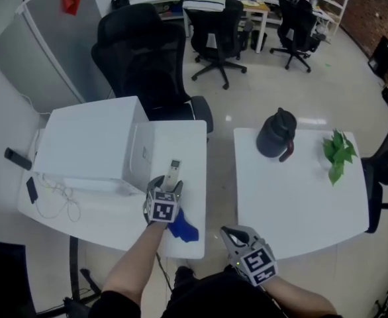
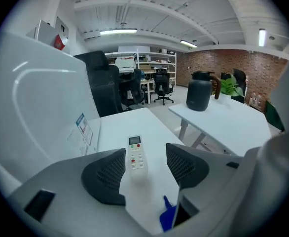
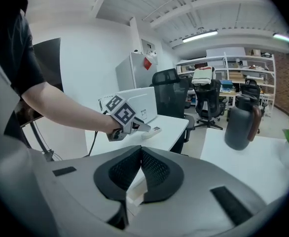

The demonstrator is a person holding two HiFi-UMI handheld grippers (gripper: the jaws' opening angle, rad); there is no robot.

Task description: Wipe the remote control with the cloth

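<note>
Remote (image 2: 136, 154) lies flat on left table (image 1: 184, 138), between left gripper's (image 2: 144, 169) wide-open jaws, not gripped. Cloth (image 1: 183, 229) bunched at table edge beside it. Right gripper (image 3: 139, 169) pinched together, empty.

A big white box (image 1: 88, 144) fills the left and back of the left counter (image 1: 187, 144), leaving only a narrow strip open along its right edge. In that strip lie the remote control (image 1: 173, 172) and, at the front right corner, the blue cloth (image 1: 183, 229). A gap of floor parts this counter from the right counter (image 1: 293, 204). There the middle and front are open, with a black jug (image 1: 275, 134) at the back left corner and a green plant (image 1: 338, 152) at the back right.
</note>
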